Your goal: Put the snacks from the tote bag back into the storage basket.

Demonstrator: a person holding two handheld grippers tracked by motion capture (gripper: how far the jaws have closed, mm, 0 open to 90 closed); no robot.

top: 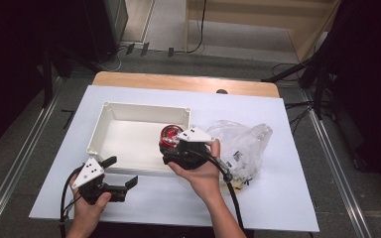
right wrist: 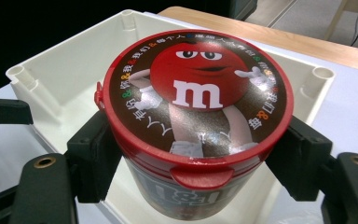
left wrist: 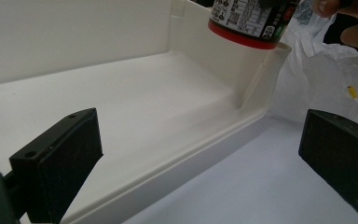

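Between the black jaws of the right hand-held gripper sits a candy tub with a red-rimmed brown lid showing a red cartoon figure, a white "m" and multicoloured lettering. Behind it lies a plain white bin. Beside that gripper, a clear crinkled bag rests on the pale blue-white counter.

One red-lidded candy tub is showing, and one white plastic bin is sitting on the worktop. One crumpled clear plastic bag is lying beside the bin. Two grippers are working here: the left gripper and the right gripper, each in one hand.
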